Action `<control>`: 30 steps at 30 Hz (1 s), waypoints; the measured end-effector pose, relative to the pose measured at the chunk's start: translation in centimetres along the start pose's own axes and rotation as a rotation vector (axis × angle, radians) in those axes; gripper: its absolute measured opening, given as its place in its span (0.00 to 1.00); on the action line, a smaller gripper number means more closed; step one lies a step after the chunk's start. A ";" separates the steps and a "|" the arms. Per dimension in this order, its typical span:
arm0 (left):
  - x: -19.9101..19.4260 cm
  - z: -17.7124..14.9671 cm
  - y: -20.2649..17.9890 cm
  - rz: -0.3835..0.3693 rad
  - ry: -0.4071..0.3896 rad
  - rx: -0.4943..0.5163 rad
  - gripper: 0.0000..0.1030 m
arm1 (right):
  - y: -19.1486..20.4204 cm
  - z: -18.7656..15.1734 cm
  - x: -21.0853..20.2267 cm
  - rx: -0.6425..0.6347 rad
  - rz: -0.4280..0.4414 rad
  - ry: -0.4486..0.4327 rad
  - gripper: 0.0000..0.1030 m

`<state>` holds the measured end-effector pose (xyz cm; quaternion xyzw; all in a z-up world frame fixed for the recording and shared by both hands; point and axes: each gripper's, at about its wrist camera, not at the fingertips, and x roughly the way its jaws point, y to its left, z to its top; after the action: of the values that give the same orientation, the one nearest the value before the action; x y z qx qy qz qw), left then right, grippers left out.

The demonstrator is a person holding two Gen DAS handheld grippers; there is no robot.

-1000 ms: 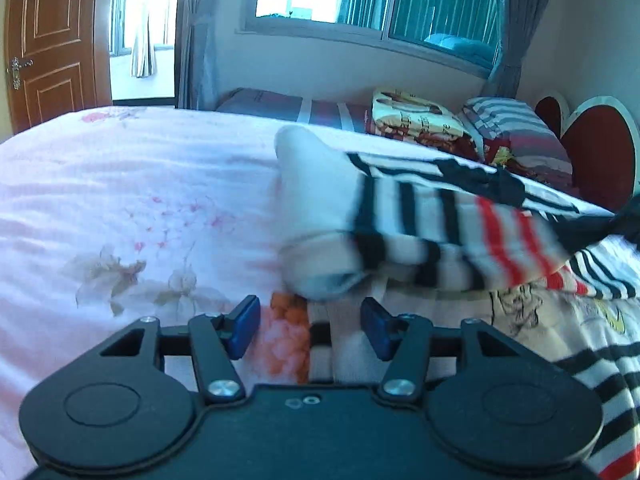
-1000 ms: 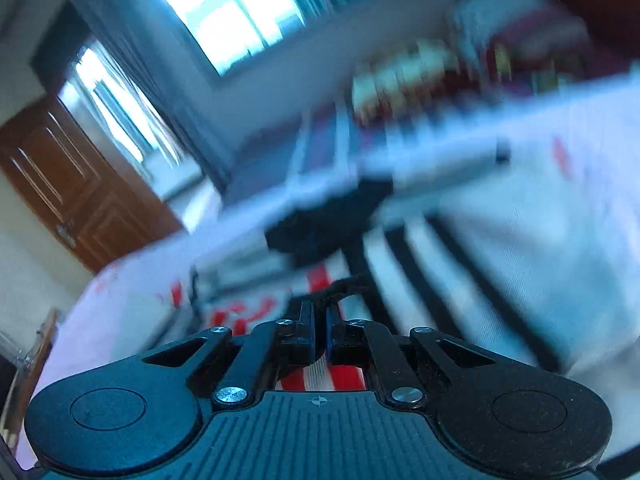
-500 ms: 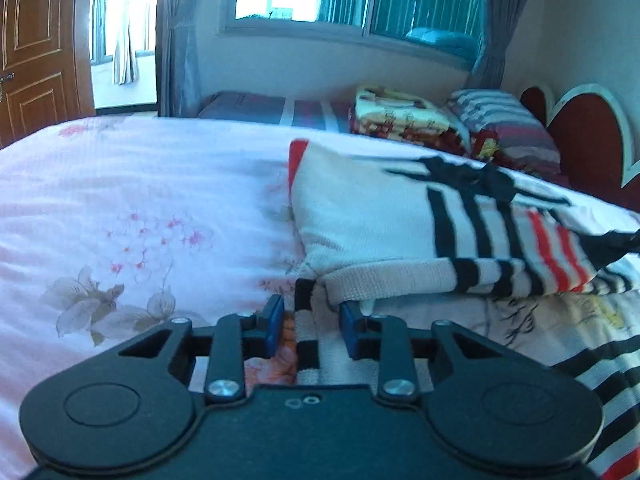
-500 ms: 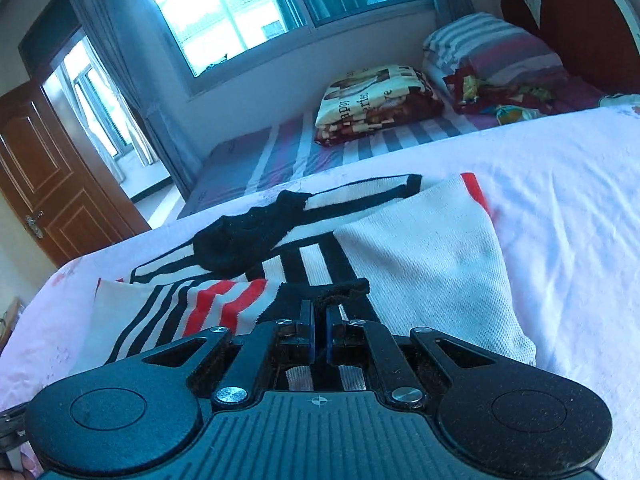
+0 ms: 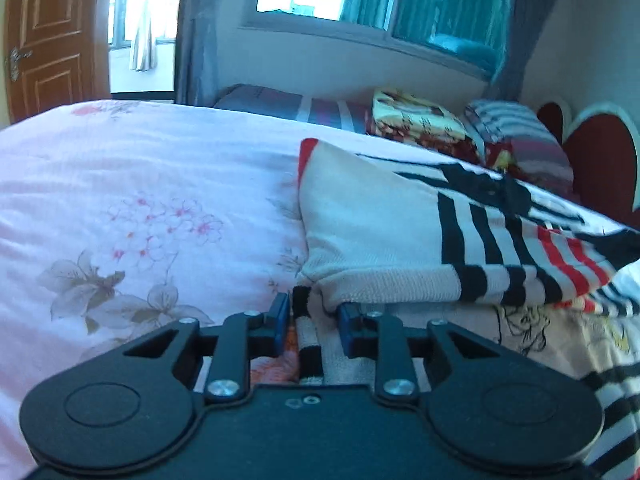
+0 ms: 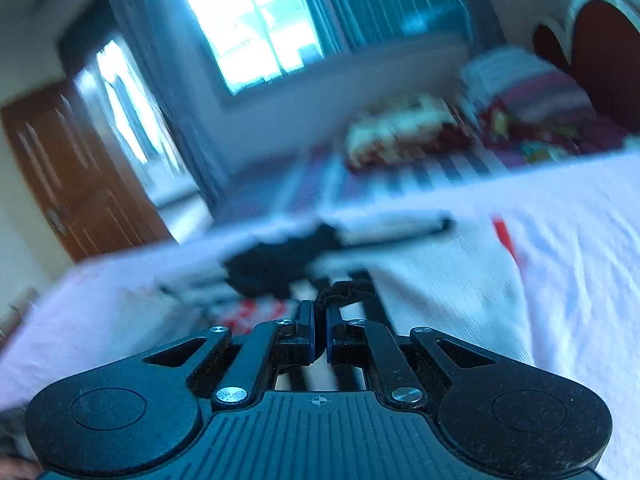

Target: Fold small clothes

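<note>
A small knit sweater [image 5: 380, 220], white with black and red stripes, lies on the bed, its upper part folded over. It also shows, blurred, in the right wrist view [image 6: 440, 280]. My left gripper [image 5: 312, 316] is low over the sweater's striped hem [image 5: 308, 344]; its jaws stand part open with the hem between them. My right gripper [image 6: 320, 320] is shut on a dark edge of the sweater [image 6: 344, 290].
The bed has a pink floral cover [image 5: 140, 220]. Folded blankets [image 5: 420, 124] and a striped pillow [image 5: 516, 136] lie at the far side by a red headboard [image 5: 600, 160]. A wooden door [image 5: 52, 40] stands at the left.
The sweater's upper part came down folded flat onto its lower part. My left gripper's jaws narrowed around the hem. My right gripper stayed shut and is moving, its view blurred.
</note>
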<state>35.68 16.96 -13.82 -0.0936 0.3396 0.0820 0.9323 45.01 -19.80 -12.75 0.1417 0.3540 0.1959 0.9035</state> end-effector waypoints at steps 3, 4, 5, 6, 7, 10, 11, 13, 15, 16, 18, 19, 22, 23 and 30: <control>-1.2 0.1 0.4 -0.024 0.009 0.023 0.41 | -1.5 -1.2 1.9 0.029 -0.021 0.135 0.04; -1.9 0.1 0.6 -0.028 -0.002 0.025 0.48 | -1.7 -1.2 1.1 0.029 -0.027 0.103 0.04; -3.0 0.0 0.9 -0.027 -0.026 0.025 0.50 | -1.8 -1.2 0.0 0.033 -0.036 0.065 0.04; -3.9 0.1 1.0 -0.028 -0.049 0.033 0.50 | -1.9 -1.1 -0.9 0.040 -0.038 0.027 0.04; -4.6 0.3 0.8 -0.032 -0.075 0.040 0.50 | -1.9 -1.0 -1.6 0.044 -0.032 0.002 0.04; -4.8 1.4 -1.1 -0.083 -0.129 0.068 0.50 | -1.0 -0.8 -1.4 -0.005 -0.012 -0.007 0.04; -4.3 1.9 -2.1 -0.096 -0.130 0.083 0.50 | -0.5 -0.7 -0.8 -0.026 -0.008 0.009 0.04; -2.4 2.3 -3.8 -0.134 -0.109 0.096 0.50 | -0.1 -0.9 1.0 -0.060 -0.011 0.048 0.04; 0.6 2.3 -4.8 -0.140 -0.038 0.099 0.50 | 0.0 -1.2 3.2 -0.086 -0.067 0.124 0.04; 2.2 2.2 -5.1 -0.122 0.026 0.114 0.49 | -0.2 -0.9 3.4 -0.079 -0.058 0.115 0.04; 2.3 3.0 -5.6 -0.105 -0.006 0.150 0.50 | -0.3 0.2 2.8 -0.067 -0.053 0.077 0.04; 2.2 3.8 -5.5 -0.129 -0.030 0.140 0.50 | -0.2 0.8 2.2 -0.080 -0.043 0.032 0.04; 3.4 6.6 -5.6 -0.108 -0.065 0.164 0.51 | -0.7 2.3 3.1 -0.087 -0.042 0.013 0.04; 4.3 7.5 -5.4 -0.104 -0.055 0.155 0.51 | -0.8 2.5 3.6 -0.090 -0.036 0.018 0.04; 12.1 9.7 -3.5 -0.046 0.053 0.147 0.57 | -0.6 2.4 8.3 -0.126 -0.054 0.092 0.04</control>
<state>51.60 16.88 -13.90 -0.0347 0.3668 0.0328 0.9291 52.40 -16.88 -16.13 0.0660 0.3861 0.1995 0.8982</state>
